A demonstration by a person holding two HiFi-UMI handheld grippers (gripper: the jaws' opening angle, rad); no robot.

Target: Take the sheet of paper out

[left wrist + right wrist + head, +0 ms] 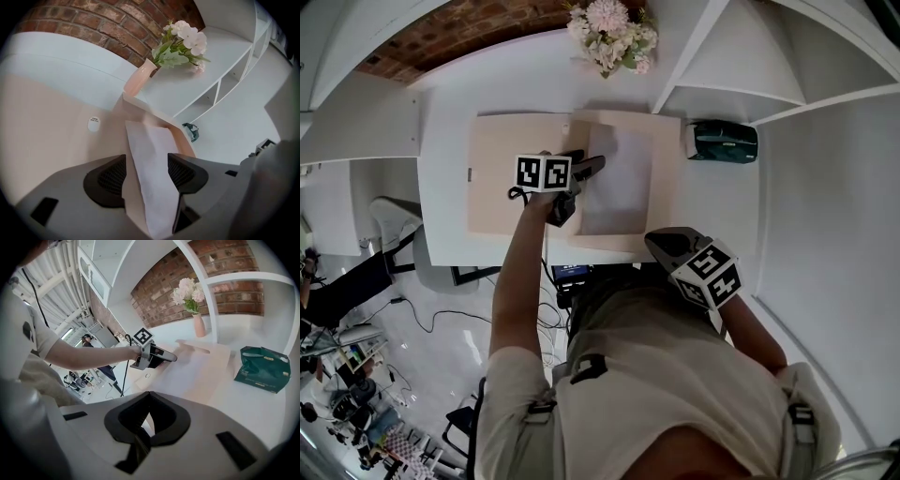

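A beige folder (pixel 511 178) lies open on the white table (pixel 445 122). On its right half rests a white sheet of paper (pixel 619 183). My left gripper (pixel 591 169) hangs over the sheet's left edge with its jaws open. In the left gripper view the sheet (pixel 150 159) runs between the two dark pads (pixel 108 180), and neither presses on it. My right gripper (pixel 661 242) is at the table's front edge, short of the folder, jaws shut with nothing seen in them. From the right gripper view the left gripper (pixel 168 357) sits above the sheet (pixel 187 373).
A pink vase of flowers (pixel 609 33) stands at the table's back edge. A green packet (pixel 724 141) lies right of the folder. White shelf uprights (pixel 712 42) rise at the back right. Cables and office clutter sit on the floor (pixel 412 319) in front of the table.
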